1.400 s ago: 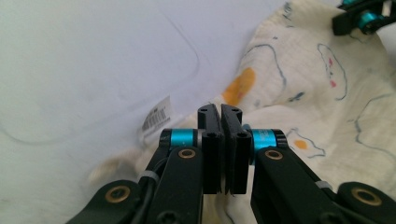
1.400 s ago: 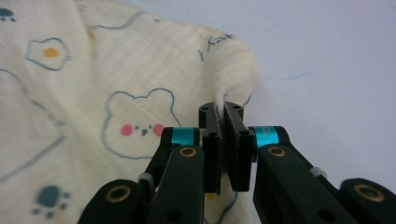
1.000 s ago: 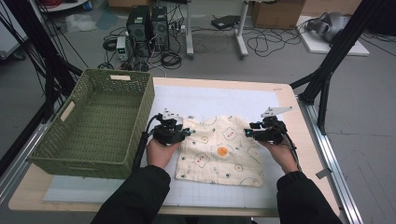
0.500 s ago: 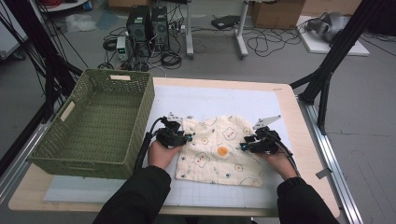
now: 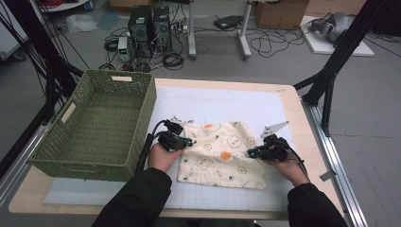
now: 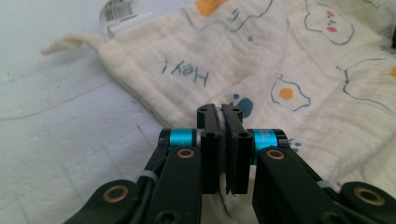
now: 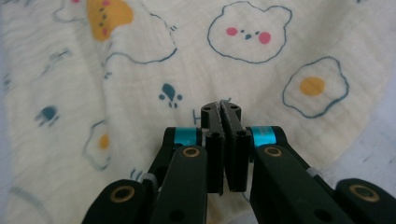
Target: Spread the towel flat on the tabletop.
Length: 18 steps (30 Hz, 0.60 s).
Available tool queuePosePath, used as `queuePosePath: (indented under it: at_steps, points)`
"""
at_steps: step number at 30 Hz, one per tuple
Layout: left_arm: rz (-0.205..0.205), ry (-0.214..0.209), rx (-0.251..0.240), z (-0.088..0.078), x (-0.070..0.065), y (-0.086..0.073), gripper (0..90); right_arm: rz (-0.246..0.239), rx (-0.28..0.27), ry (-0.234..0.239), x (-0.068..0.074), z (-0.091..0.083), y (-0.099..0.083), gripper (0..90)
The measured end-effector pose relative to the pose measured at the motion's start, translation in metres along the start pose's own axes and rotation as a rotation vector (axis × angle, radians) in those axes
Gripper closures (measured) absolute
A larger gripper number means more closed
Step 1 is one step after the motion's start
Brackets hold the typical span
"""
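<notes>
Right of the green woven basket (image 5: 94, 127), a cream printed muslin cloth (image 5: 222, 153) lies flat on the tabletop (image 5: 227, 101). Left claw (image 5: 182, 140) is clenched on its left edge, right claw (image 5: 255, 152) on its right edge; the cloth spans between them.

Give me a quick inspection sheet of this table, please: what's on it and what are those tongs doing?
Surface: white gridded mat on a wooden table.
Job's things: cream printed cloth lying flat; green woven basket, nothing seen inside.
Clutter: nothing seen.
Grippers: left tongs and right tongs shut at the cloth's opposite edges.
Cables: black cable trailing from left tongs.
Surroundings: computer towers, floor wiring, black frame legs.
</notes>
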<state>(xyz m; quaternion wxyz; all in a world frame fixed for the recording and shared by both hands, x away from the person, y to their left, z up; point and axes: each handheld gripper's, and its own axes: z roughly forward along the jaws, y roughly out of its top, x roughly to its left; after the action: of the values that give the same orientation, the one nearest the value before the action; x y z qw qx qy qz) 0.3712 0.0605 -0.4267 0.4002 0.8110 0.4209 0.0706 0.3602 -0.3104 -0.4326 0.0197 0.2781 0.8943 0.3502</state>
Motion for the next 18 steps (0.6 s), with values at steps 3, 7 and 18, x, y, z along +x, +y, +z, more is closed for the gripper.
queuePosePath:
  at_steps: [3, 7, 18]
  points:
    - [-0.032, 0.013, -0.107, -0.005, 0.002, 0.006, 75.6, 0.025, -0.076, -0.035, -0.003, -0.012, 0.001, 73.7]
    - [-0.045, 0.086, -0.102, 0.008, 0.007, 0.011, 75.1, 0.075, -0.118, -0.151, -0.019, -0.016, 0.011, 64.3]
    - [-0.077, 0.181, -0.093, 0.034, 0.014, 0.009, 83.9, 0.135, -0.058, -0.224, -0.055, 0.018, 0.032, 75.7]
